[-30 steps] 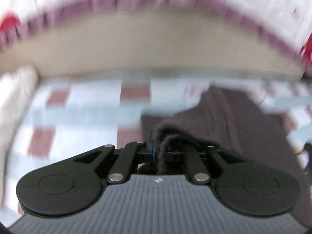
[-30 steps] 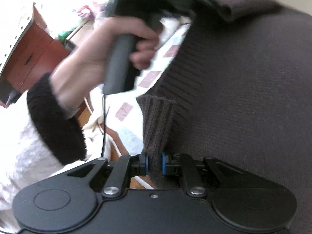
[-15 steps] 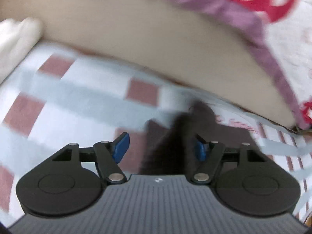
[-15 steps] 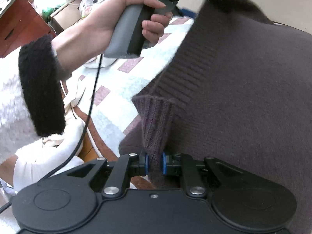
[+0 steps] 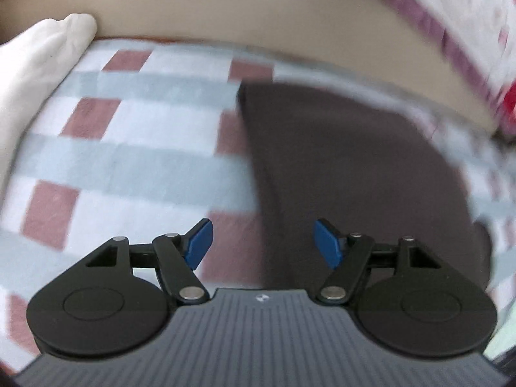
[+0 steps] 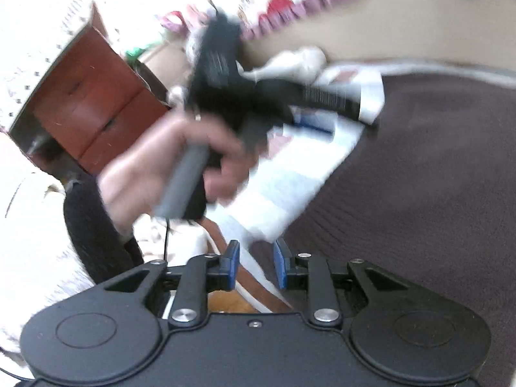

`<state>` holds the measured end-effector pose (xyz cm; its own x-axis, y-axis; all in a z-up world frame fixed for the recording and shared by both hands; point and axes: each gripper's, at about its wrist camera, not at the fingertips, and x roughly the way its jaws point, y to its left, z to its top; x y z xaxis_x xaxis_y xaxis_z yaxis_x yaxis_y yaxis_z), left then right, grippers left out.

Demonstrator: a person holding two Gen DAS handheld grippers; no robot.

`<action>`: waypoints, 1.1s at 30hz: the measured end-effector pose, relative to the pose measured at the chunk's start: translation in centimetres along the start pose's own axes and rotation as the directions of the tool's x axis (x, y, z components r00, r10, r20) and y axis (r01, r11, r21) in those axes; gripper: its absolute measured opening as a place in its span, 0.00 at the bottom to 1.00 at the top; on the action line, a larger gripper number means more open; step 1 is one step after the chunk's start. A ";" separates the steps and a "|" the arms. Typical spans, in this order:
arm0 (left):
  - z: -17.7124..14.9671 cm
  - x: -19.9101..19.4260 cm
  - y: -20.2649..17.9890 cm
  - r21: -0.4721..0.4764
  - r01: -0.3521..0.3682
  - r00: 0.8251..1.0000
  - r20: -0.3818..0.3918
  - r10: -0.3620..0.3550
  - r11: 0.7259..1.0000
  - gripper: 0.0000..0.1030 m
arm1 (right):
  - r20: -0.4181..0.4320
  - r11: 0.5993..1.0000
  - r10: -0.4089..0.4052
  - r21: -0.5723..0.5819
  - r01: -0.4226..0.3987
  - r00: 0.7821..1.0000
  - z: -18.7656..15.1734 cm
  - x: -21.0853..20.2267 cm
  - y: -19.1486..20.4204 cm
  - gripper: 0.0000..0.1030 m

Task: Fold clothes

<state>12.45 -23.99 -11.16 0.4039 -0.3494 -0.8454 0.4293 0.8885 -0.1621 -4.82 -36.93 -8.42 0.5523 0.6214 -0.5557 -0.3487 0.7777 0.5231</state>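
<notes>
Brown knit sweater point(image 5: 348, 174) lies flat on the checked bed point(image 5: 135, 148), at 12 o'clock of my left claw point(image 5: 262, 245); both it and my right claw point(image 6: 256, 266) are apart, empty; fold stage unclear.

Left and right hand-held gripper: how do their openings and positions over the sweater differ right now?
The left hand-held gripper is spread wide; the right hand-held gripper shows a narrower gap. The left one looks along the dark brown sweater; the right one sits at its edge, over the checked bedcover. Both are open and hold nothing.

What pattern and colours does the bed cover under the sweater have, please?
The bed cover is checked: white and pale blue-grey bands with dull red squares, best seen in the left wrist view beside the dark brown sweater.
</notes>
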 end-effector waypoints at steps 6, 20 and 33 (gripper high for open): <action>0.1 -0.5 0.0 -0.021 0.094 0.995 -0.037 -0.094 0.995 0.67 | 0.073 0.934 -0.352 0.095 0.345 0.933 -2.4 -6.2 -2.3 0.53; -0.8 -0.3 -3.8 0.102 -0.135 0.991 -0.011 0.137 0.986 0.67 | 0.186 0.805 -0.563 0.345 0.483 0.805 -1.3 -5.5 -9.2 0.58; -0.7 0.6 2.9 -0.281 0.199 0.969 -0.087 -0.231 0.939 0.65 | -0.173 0.844 -0.326 0.391 0.368 0.929 -1.3 -6.6 -13.1 0.70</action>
<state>13.34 -21.36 -12.47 0.2219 -0.5181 -0.8260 0.2563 0.8484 -0.4632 -4.88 -51.10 -12.50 0.4961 0.3406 -0.7987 0.2051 0.8479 0.4890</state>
